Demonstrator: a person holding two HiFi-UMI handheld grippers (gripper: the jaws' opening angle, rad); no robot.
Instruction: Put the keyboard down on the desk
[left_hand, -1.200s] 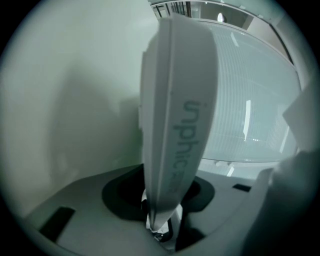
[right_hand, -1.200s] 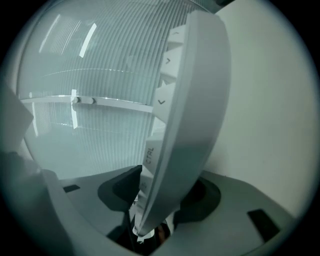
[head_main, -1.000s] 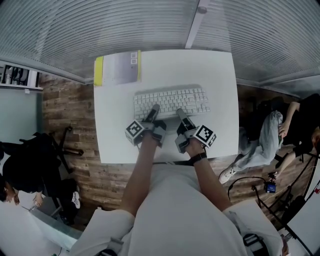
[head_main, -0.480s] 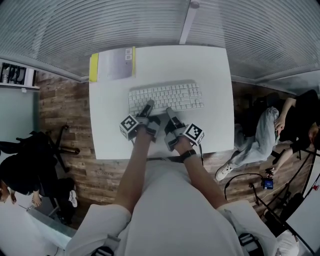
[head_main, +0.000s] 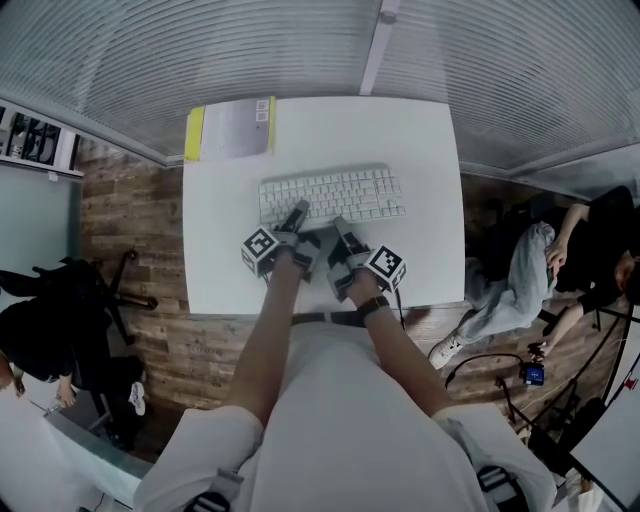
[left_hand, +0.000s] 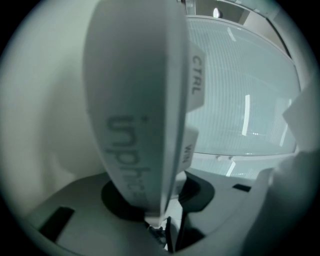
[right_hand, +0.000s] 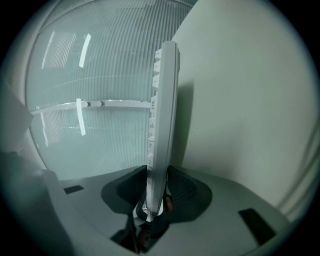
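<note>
Clamping keyboard (head_main: 335, 193) at desk (head_main: 400, 130), plank floor (head_main: 130, 210): left hand-held gripper (head_main: 298, 212), just-closed right hand-held gripper (head_main: 338, 225).

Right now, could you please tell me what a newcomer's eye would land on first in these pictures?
The white keyboard in the middle of the white desk stands out, its near edge clamped by the left hand-held gripper and the right hand-held gripper, whose jaws have just been closing on it. A yellow-edged sheet sits at the desk's far left corner.
</note>
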